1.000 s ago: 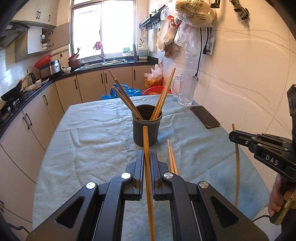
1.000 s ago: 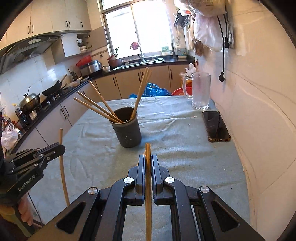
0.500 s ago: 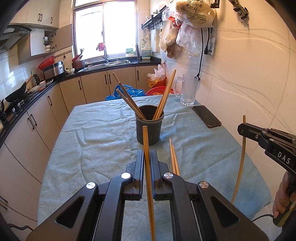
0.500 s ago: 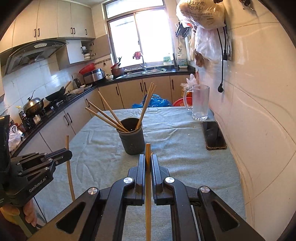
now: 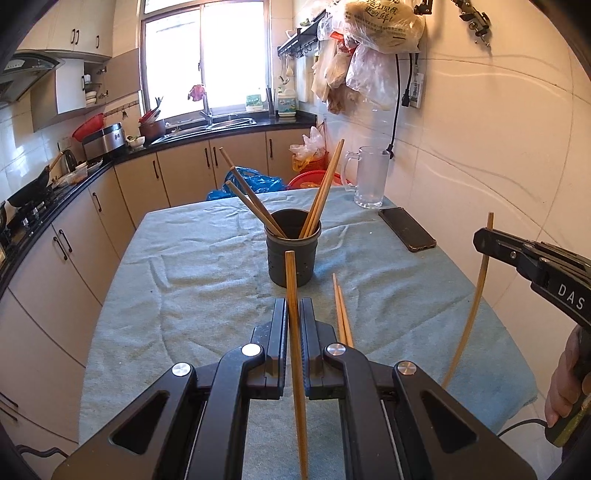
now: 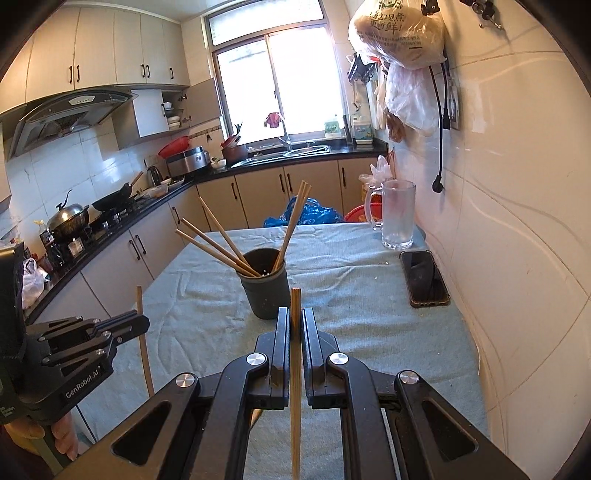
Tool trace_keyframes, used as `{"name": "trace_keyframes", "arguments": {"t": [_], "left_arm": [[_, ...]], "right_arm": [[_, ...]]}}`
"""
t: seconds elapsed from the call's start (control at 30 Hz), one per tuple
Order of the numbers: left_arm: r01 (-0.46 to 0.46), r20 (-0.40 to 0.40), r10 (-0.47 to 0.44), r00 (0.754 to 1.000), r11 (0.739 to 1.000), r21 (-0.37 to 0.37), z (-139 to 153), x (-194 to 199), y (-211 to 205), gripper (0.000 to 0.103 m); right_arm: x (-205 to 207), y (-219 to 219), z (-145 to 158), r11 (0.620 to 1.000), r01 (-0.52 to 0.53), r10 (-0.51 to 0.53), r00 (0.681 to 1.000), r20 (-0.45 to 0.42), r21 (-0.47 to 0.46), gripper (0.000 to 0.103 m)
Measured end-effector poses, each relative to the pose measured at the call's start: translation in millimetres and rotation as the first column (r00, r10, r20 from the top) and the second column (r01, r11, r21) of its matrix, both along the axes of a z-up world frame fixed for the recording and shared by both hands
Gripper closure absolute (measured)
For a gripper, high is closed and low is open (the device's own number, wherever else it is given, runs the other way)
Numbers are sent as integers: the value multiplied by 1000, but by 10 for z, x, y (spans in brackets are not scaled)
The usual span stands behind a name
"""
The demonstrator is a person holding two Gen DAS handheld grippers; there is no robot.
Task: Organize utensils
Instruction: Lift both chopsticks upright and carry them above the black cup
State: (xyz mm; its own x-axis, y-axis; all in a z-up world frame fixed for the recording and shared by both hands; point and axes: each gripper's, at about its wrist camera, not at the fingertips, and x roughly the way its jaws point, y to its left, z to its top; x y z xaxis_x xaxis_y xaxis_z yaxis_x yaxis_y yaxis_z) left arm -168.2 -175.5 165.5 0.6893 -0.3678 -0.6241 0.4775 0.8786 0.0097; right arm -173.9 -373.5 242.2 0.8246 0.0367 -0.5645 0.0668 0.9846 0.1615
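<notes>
Left gripper (image 5: 293, 306): jaws pinched tight on a single wooden chopstick (image 5: 295, 332), which is standing near upright, its top poking above the jaws. "GenRobot.AI" is reading along this gripper's side in the right wrist view.

Right gripper (image 6: 294, 317): jaws likewise clamped on a second chopstick (image 6: 295, 369), upright, its tip just clearing the jaws. "DAS" is showing in white on its body in the left wrist view; the rest of the word is running out of frame.

Dark utensil holder (image 5: 293, 253) is standing mid-bench on the blue-grey cloth (image 5: 192, 280), ahead of both grippers. Five chopsticks are leaning in it: three fanning left, two right.

A loose pair of chopsticks (image 5: 341, 314) is lying on the cloth, near side of the holder, just right of the left gripper.

Glass mug (image 6: 397, 214) is sitting at the bench's far right corner, a dark phone (image 6: 424, 277) lying flat nearer, along the wall edge.

Plastic bag (image 6: 399, 33) is hanging on the wall overhead, printed with Chinese characters; too warped to copy down.
</notes>
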Motion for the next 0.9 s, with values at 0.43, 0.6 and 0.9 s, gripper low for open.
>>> {"name": "trace_keyframes", "arguments": {"t": [0.43,0.6,0.9], "left_arm": [[20,5,-19,1000,1000,-7,79,-14,25,97],[30,16,-30,999,1000,-9,131,-6,22,97],[52,2,-52,999,998,-21,219,117,-7,97]], "right_arm": [[60,54,69,1000,-5,5,1000,13,-11,97],[85,66,84,1000,-7,7,1000,13,-12,97],[181,50,134,1000,-10,11,1000,17,-5,97]]}}
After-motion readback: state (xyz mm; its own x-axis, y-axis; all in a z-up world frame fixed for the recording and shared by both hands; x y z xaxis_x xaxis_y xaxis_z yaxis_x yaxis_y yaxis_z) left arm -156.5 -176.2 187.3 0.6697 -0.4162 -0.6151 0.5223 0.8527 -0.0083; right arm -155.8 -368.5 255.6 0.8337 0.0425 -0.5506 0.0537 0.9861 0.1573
